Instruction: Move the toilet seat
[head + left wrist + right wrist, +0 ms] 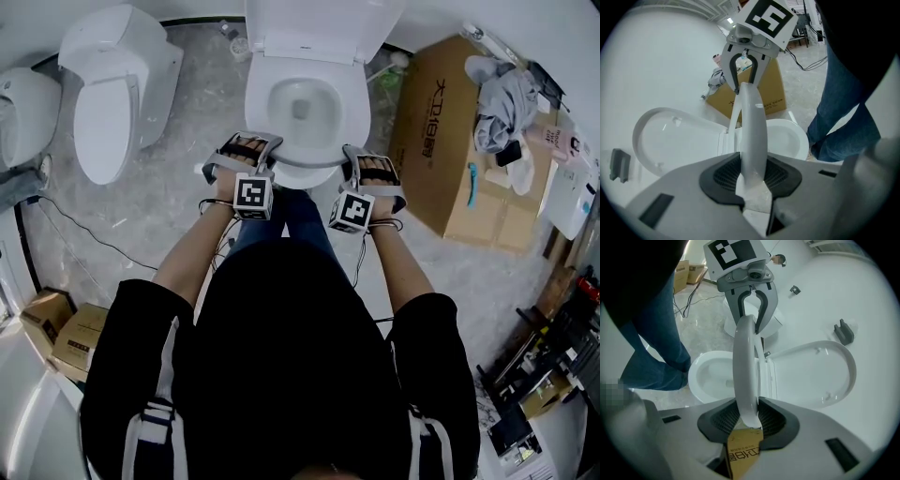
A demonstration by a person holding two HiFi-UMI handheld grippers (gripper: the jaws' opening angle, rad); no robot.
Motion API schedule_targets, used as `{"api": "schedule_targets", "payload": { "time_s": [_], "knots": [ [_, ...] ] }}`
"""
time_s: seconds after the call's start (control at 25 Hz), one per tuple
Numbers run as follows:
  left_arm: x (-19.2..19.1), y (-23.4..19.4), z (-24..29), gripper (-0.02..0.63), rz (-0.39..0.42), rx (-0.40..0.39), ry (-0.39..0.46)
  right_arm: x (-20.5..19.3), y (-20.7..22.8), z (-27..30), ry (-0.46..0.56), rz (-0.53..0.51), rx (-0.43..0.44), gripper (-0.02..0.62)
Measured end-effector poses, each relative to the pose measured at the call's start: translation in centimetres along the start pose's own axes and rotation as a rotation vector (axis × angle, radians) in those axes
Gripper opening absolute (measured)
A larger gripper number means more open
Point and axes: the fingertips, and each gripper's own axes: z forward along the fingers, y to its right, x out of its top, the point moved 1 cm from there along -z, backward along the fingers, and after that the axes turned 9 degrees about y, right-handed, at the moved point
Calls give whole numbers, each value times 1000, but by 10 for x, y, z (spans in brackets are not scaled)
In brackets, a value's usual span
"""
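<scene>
Seen from above, a second toilet (112,94) stands at left; the left gripper (249,142) and right gripper (367,157) each have fingers pinching the front rim of the white toilet seat (305,161), lifted off the bowl (302,108); a cardboard box (441,131) sits at right.

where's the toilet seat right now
Head view, top centre: the toilet seat sits over the bowl, gripped by the left hand-held gripper and the right hand-held gripper.

Looks like a storeroom or test space, not a real bathroom: toilets (112,94) lined up, cardboard boxes (450,141), loose cables (75,230).
</scene>
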Motion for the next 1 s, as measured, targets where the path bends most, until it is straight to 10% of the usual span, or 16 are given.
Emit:
{"api": "schedule_targets", "payload": {
  "time_s": [1.0],
  "knots": [
    [2, -95, -19, 110, -94, -101, 43, 3, 97, -10, 46, 65, 122, 123]
  ]
}}
